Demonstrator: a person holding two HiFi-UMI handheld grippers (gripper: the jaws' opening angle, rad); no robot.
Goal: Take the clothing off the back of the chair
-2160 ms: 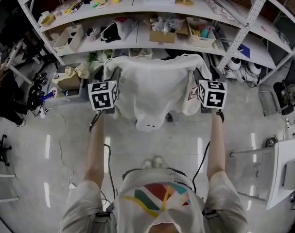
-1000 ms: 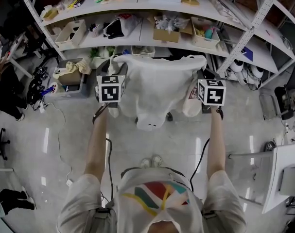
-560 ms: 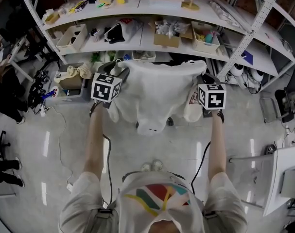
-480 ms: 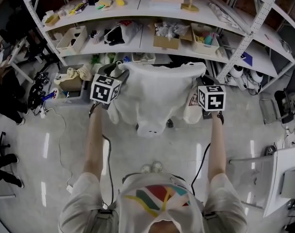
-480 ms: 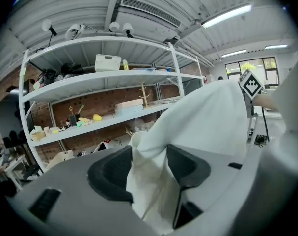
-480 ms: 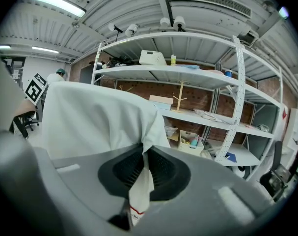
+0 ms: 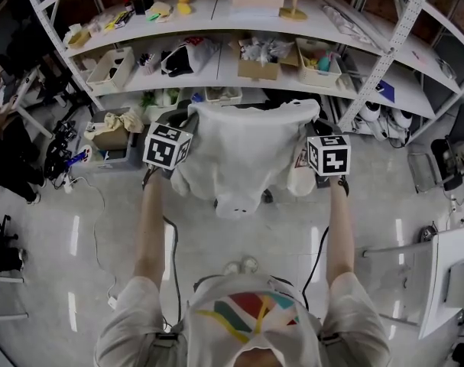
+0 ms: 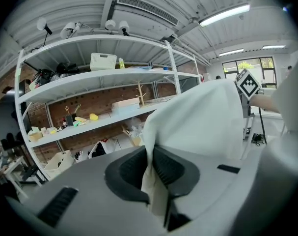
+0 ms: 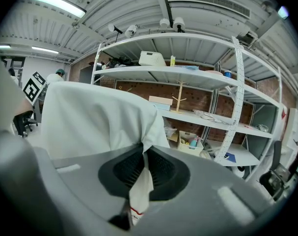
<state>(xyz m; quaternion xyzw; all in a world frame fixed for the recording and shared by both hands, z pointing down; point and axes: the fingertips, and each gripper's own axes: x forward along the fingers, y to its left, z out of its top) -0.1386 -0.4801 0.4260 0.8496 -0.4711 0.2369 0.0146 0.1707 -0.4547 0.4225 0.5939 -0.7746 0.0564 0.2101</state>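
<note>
Pale short-sleeved T-shirt (image 7: 243, 312), yellow-green-red stripe print; pale shoes (image 7: 241, 266); left gripper (image 8: 151, 154), right gripper (image 9: 143, 163): grey shells, black ribbed pads (image 8: 169, 165), 2 black-white marker cubes (image 7: 167, 147), black cables (image 7: 173, 258).

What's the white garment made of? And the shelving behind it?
White garment: thin woven cloth, probably cotton or a blend, matte; it drapes and creases softly. Shelving: likely painted metal, white, slightly glossy; the uprights are perforated.
</note>
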